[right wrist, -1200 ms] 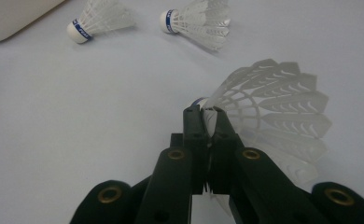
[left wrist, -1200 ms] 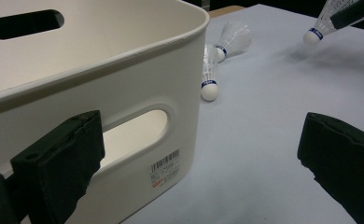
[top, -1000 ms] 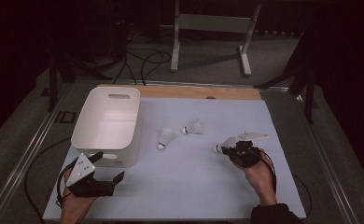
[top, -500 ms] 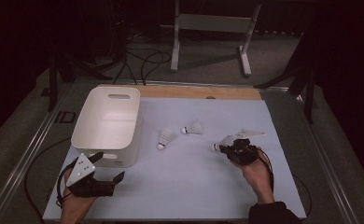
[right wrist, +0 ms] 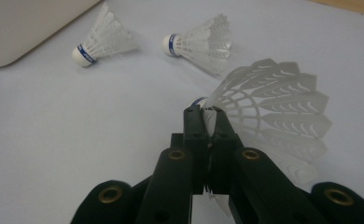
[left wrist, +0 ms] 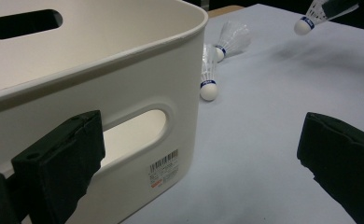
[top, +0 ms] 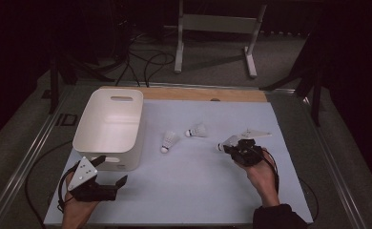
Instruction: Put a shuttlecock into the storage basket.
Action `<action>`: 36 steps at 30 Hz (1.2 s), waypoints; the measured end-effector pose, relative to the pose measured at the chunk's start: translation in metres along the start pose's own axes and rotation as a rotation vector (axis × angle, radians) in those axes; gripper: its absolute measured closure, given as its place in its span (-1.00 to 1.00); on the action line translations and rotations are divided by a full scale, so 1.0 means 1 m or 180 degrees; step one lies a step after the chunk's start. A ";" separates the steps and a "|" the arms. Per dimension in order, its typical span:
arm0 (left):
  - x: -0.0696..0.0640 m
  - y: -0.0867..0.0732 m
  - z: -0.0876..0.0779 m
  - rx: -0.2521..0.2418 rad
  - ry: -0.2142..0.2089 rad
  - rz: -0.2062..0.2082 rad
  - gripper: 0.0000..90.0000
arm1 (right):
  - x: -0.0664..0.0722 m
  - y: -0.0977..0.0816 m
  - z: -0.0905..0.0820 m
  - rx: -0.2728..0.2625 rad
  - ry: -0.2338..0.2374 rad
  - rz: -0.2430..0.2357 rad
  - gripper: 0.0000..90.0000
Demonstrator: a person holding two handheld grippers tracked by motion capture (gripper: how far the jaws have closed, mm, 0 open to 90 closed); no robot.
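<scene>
Shuttlecock held: a white shuttlecock (right wrist: 269, 112) is pinched by its feather skirt between the closed jaws of the right gripper (right wrist: 207, 114); its cork end is pointed away from the hand, seen at the gripper's tip in the high view (top: 228, 143).
Right gripper: it is held in the person's right hand (top: 260, 174) over the right part of the pale blue table cover (top: 198, 186); whether the shuttlecock is clear of the cover cannot be told.
Left gripper: its jaws are spread wide with nothing between them (top: 108, 171); it is held low at the near left corner, just in front of the white bin (top: 108, 125).
Loose shuttlecocks: two more are lain on the cover between the bin and the right gripper, one nearer the bin (top: 168, 141), the other (top: 196, 130) just beyond it; they are close together.
Bin: a handle slot and a barcode label (left wrist: 164, 166) are seen on its near wall in the left gripper view.
</scene>
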State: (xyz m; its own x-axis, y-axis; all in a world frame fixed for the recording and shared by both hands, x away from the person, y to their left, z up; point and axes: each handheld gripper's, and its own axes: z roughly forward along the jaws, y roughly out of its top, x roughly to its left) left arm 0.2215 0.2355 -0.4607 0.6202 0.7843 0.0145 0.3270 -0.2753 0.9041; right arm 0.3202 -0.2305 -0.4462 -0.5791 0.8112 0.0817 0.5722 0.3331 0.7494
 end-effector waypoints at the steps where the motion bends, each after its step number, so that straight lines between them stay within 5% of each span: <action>1: 0.000 0.000 0.000 -0.0002 0.0001 -0.0003 -0.97 | 0.001 0.002 0.000 0.0000 -0.0011 -0.0002 0.97; 36: 0.000 0.000 -0.001 -0.0010 0.0012 0.0002 -0.97 | 0.014 0.030 0.002 -0.0099 0.0164 -0.0026 0.97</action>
State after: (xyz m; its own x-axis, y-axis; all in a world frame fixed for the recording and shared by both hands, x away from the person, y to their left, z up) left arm 0.2210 0.2362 -0.4600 0.6178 0.7861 0.0167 0.3243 -0.2741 0.9054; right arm 0.3307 -0.2085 -0.4238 -0.6134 0.7823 0.1086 0.5494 0.3239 0.7702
